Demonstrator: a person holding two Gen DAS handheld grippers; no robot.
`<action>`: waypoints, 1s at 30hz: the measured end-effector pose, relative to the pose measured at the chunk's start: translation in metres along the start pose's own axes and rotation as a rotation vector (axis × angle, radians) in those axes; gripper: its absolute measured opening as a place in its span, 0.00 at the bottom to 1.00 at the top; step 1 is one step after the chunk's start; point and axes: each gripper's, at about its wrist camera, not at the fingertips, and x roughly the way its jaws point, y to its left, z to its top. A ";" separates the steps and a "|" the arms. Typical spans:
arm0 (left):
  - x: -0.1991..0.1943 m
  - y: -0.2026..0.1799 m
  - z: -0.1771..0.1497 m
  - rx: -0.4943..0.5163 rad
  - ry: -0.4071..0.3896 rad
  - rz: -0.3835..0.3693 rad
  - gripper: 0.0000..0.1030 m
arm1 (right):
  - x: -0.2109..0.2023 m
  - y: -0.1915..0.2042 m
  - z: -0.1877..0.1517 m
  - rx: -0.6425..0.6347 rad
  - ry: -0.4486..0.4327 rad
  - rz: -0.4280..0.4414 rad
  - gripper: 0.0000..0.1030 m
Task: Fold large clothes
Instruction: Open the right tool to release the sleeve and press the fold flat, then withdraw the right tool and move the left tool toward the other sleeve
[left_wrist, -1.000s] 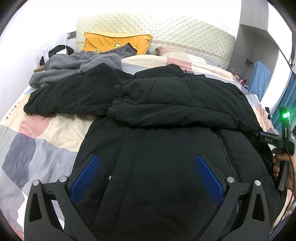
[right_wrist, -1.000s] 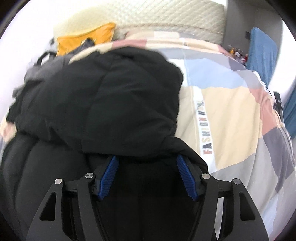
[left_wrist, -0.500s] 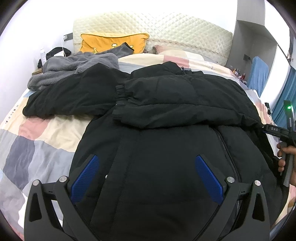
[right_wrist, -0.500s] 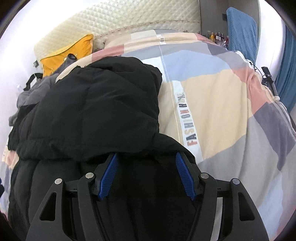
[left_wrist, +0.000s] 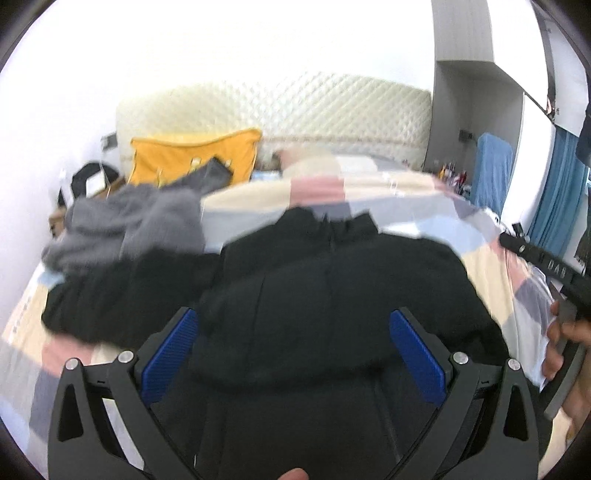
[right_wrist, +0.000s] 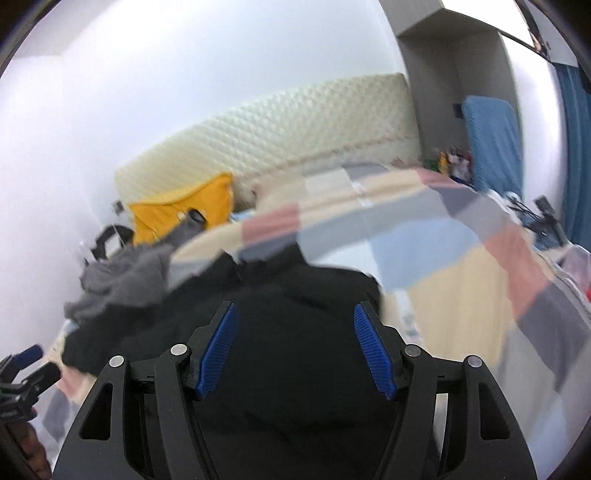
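Observation:
A black padded jacket (left_wrist: 332, 295) lies on the patchwork bedspread (left_wrist: 491, 266), collar toward the headboard. One sleeve is spread to the left (left_wrist: 92, 302). My left gripper (left_wrist: 293, 314) hovers over the jacket's lower half, jaws wide open, blue pads clear of the fabric. My right gripper (right_wrist: 295, 306) is above the jacket (right_wrist: 295, 362) near its right edge. Its pads stand apart with nothing pinched between them. In the left wrist view the right gripper's frame (left_wrist: 543, 264) and a hand (left_wrist: 557, 354) show at the right. Both views are blurred.
A grey fleece garment (left_wrist: 125, 225) is heaped at the back left, beside a yellow pillow (left_wrist: 192, 158) and the quilted headboard (left_wrist: 295, 110). Bare bedspread (right_wrist: 461, 295) lies right of the jacket. Small bottles (right_wrist: 454, 158) and a blue cloth (right_wrist: 487, 140) are at the far right.
Both grippers have risen and drawn back from the jacket, and both views now show more wall and headboard. The pads keep about the same width. The jacket stays on the bed.

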 end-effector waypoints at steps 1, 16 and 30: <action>0.010 -0.002 0.010 0.006 -0.007 -0.007 1.00 | 0.009 0.005 0.003 -0.010 -0.005 0.010 0.62; 0.195 0.006 0.000 0.060 0.121 0.070 1.00 | 0.160 0.025 -0.051 -0.224 0.145 -0.025 0.67; 0.235 0.021 -0.032 -0.004 0.105 0.048 1.00 | 0.195 0.015 -0.078 -0.235 0.165 0.018 0.71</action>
